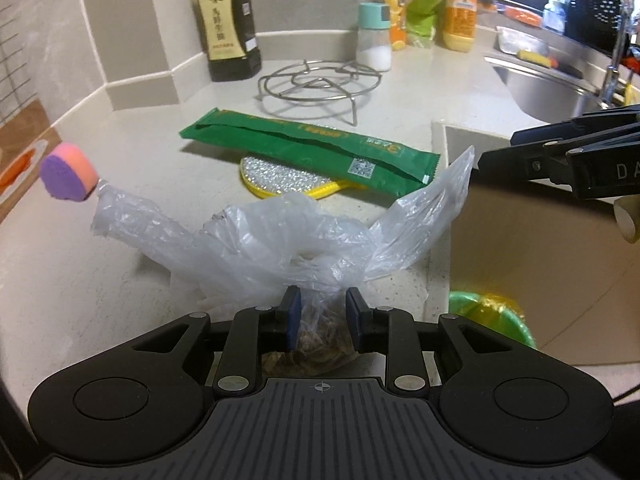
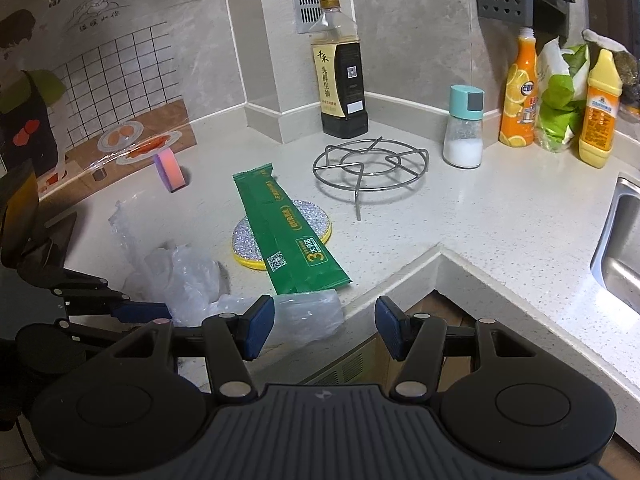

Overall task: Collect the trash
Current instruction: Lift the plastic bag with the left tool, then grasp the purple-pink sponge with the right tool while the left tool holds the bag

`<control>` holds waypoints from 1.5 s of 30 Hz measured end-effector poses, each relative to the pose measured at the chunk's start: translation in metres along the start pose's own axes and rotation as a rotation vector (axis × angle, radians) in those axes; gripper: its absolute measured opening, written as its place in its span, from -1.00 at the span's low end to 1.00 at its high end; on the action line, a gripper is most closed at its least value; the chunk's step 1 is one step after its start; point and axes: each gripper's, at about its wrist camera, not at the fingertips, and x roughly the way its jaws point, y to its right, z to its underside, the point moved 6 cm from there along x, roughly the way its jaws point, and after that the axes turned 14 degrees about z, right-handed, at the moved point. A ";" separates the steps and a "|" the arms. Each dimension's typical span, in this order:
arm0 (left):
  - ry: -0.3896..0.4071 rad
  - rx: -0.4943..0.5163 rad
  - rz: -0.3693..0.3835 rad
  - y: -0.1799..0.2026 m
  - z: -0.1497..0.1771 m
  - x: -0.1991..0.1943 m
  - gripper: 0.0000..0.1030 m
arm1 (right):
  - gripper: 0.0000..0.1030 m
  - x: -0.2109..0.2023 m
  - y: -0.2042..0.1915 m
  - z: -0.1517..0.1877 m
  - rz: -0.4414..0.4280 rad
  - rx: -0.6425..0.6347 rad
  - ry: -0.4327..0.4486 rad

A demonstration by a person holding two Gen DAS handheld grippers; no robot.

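Observation:
My left gripper is shut on a crumpled clear plastic bag with brown scraps inside, at the counter's front edge. The bag also shows in the right wrist view, with my left gripper on it. A long green wrapper lies beyond it, resting on a glittery yellow-rimmed scrub pad; both show in the right wrist view, wrapper and pad. My right gripper is open and empty over the counter's inner corner. It shows from the side in the left wrist view.
A green bin with a yellow liner stands on the floor below the counter edge. A wire trivet, soy sauce bottle, salt shaker, cleaner bottles and a pink-purple sponge stand on the counter. A sink is at right.

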 end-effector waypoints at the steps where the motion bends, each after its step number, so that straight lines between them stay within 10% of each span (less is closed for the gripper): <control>1: 0.002 0.009 -0.016 0.002 0.000 0.001 -0.43 | 0.09 0.000 0.000 0.000 0.000 0.000 0.000; 25: 0.327 -0.351 -0.064 -0.027 0.025 -0.109 -0.77 | 0.20 0.031 -0.039 -0.066 -0.056 -0.049 0.031; 34: 0.346 -0.492 -0.069 -0.041 0.044 -0.116 -0.77 | 0.37 0.099 -0.185 -0.158 -0.361 -0.342 -0.083; 45: 0.360 -0.632 -0.169 -0.065 0.066 -0.130 -0.77 | 0.32 0.230 -0.324 -0.155 -0.201 -0.452 -0.157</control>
